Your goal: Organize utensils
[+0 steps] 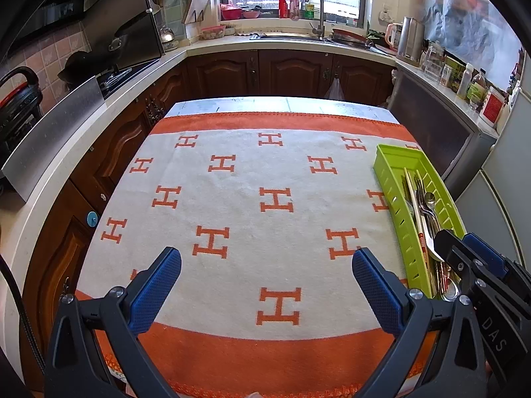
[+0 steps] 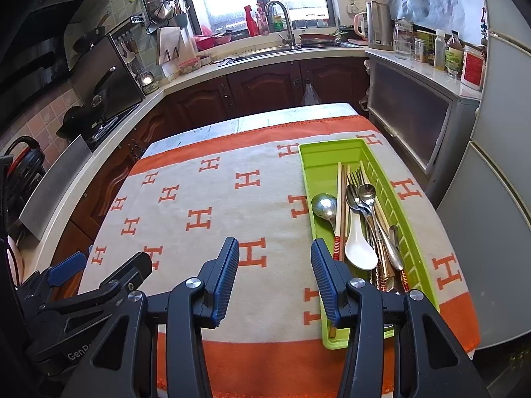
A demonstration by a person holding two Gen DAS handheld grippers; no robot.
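Utensils lie in a green tray at the right side of the table, on an orange-and-cream cloth patterned with H marks. Counted from the right wrist view: one white ceramic spoon, three steel spoon bowls showing, one fork head, and several chopsticks (their number is unclear in the pile). Further handles overlap at the near end and cannot be told apart. Nothing else lies on the cloth.

Right gripper hangs over the tray's near left rim, jaws moderately apart and empty. Left gripper hovers over bare cloth, jaws wide and empty. Counters, a sink with a tap and a fridge ring the table.
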